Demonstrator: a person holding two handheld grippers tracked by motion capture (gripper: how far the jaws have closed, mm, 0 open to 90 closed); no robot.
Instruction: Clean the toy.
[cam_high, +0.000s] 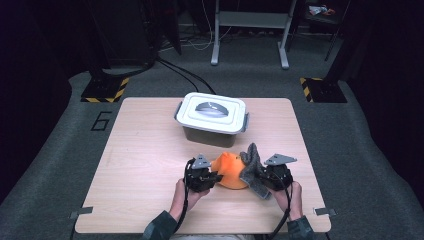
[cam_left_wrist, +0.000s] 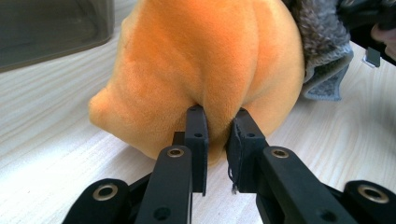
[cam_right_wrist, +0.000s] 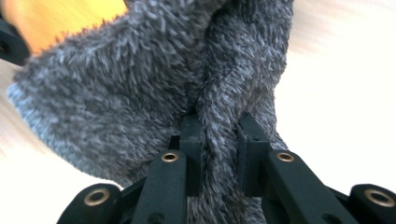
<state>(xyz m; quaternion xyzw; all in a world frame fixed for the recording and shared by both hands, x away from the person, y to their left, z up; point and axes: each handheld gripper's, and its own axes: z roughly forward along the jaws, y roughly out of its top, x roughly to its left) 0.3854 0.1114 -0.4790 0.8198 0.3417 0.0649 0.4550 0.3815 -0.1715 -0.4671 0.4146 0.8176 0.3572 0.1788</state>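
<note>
A: Orange plush piece (cam_high: 229, 170) sits on the table (cam_high: 150, 165) near your edge, between your two grippers, in front of the lidded bin (cam_high: 212, 119). The grey fuzzy piece (cam_high: 251, 167) joins it on its right side; it looks like one soft item, though I can't tell what it is.

B: Why pinch both ends?

A: Fabric that limp won't keep a shape from one grab. Your left gripper (cam_left_wrist: 217, 140) is clamped on a fold of the orange pile, and the fabric bulges out around the black pads. That anchors it low against the wood.

B: And the right?

A: Your right gripper (cam_right_wrist: 219, 140) is closed on a twisted ridge of the grey fleece, with the fleece squeezed between the jaws. In the high view the grey end stands up off the table, so you're holding that end raised while the left pins the rest.

B: Bin?

A: Lid on, handle flat, apart from the plush. Not yet in play.
</note>
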